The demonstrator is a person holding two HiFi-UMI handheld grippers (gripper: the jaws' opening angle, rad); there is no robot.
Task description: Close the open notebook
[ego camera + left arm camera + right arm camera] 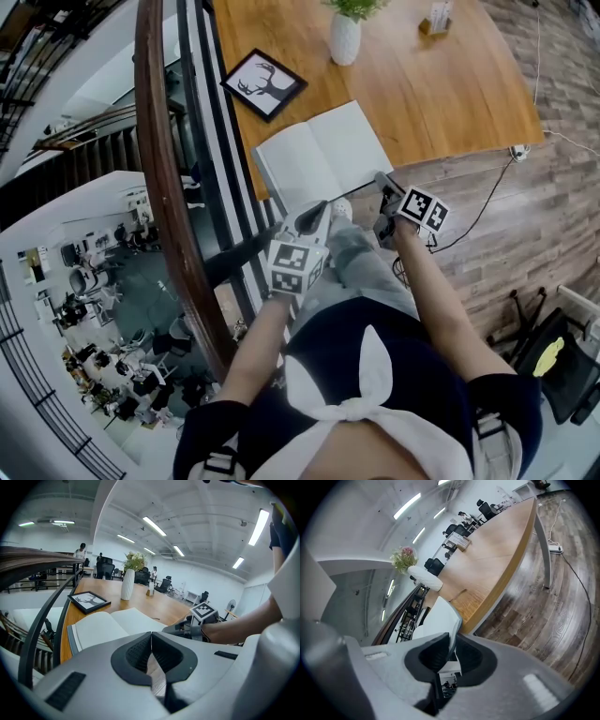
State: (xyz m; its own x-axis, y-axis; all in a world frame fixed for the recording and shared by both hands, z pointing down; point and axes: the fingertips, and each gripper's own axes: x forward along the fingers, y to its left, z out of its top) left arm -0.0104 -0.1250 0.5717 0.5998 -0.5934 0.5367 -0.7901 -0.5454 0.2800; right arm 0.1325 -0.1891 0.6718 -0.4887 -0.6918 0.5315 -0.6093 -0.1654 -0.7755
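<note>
The open notebook (323, 155) lies with blank white pages up at the near edge of the wooden table (441, 94). My right gripper (381, 182) is at the notebook's near right corner. In the right gripper view the notebook's right-hand leaf (439, 615) runs in between the pads, and the right gripper (452, 637) is shut on its edge. My left gripper (317, 212) hangs just off the notebook's near edge. Its jaws (151, 633) are shut with nothing between them, and the notebook (105, 626) lies ahead of them.
A framed deer picture (263, 84) lies beyond the notebook on the left. A white vase with a plant (345, 37) and a small stand (435, 17) are further back. A curved stair railing (161, 187) runs along the left. A power strip (518, 150) and cable lie on the wood floor.
</note>
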